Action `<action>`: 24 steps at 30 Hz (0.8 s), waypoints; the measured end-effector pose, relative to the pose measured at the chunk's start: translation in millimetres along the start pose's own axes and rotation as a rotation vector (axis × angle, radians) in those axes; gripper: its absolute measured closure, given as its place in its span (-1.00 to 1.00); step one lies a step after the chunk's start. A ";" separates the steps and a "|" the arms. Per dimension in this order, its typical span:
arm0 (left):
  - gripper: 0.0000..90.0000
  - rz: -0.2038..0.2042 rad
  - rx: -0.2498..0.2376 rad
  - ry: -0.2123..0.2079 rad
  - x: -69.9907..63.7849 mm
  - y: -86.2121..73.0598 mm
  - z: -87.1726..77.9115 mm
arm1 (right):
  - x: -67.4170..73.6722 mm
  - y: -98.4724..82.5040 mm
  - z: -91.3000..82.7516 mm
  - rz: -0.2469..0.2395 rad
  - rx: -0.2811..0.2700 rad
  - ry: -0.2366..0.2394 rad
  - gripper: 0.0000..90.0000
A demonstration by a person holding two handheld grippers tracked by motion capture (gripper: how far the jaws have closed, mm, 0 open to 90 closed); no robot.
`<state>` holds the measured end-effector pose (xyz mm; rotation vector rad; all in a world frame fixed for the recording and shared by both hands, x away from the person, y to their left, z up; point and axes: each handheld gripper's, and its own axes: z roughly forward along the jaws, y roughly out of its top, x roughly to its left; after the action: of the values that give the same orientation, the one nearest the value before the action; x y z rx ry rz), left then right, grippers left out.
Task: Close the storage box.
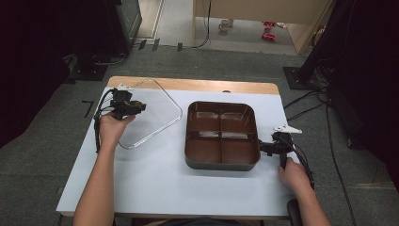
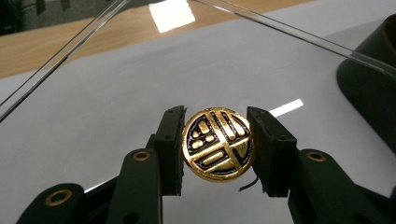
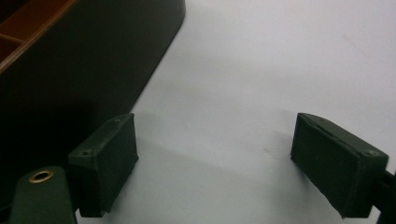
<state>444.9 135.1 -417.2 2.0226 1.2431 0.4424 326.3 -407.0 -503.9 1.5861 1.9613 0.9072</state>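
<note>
Left tongs [image 2: 215,144] clamp the round gold knob [image 2: 218,144] of the clear lid [image 1: 149,113]; both pads press its edge, one on each side. In the high view we see the left gripper [image 1: 126,106] carry this lid tilted above the far left part of the table [image 1: 155,179], well apart from the brown tray [image 1: 221,135]. Right tongs [image 3: 229,163] stand wide with nothing between them, just beside the tray's dark outer wall [image 3: 88,70]; in the high view the right gripper [image 1: 274,145] sits at the tray's right edge. We judge the coming move to turn on one relation: the four-compartment tray lies to the right of the held lid, at mid-table. We note that the lid's corners are turned relative to the tray's sides, so squaring them appears necessary before lowering. We take the left hand [image 1: 112,127] as the carrying hand and the right hand [image 1: 294,175] as the nearer steadying one.
</note>
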 end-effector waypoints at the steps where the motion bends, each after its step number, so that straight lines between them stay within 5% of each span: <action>1: 0.33 0.001 -0.007 -0.003 -1.3 1.6 -2.4 | 0.0 0.0 0.0 0.000 0.000 0.000 -0.68; 20: 0.33 0.115 -0.063 -0.113 -52.5 26.8 -21.2 | -0.2 -0.1 -0.1 -0.001 0.000 0.002 -0.68; 24: 0.33 0.109 -0.068 -0.183 -62.5 27.0 -14.6 | -0.2 -0.1 -0.1 -0.001 0.000 0.002 -0.68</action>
<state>423.1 78.5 -383.0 2.0301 0.9987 0.3376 326.3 -407.2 -503.9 1.5851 1.9630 0.9088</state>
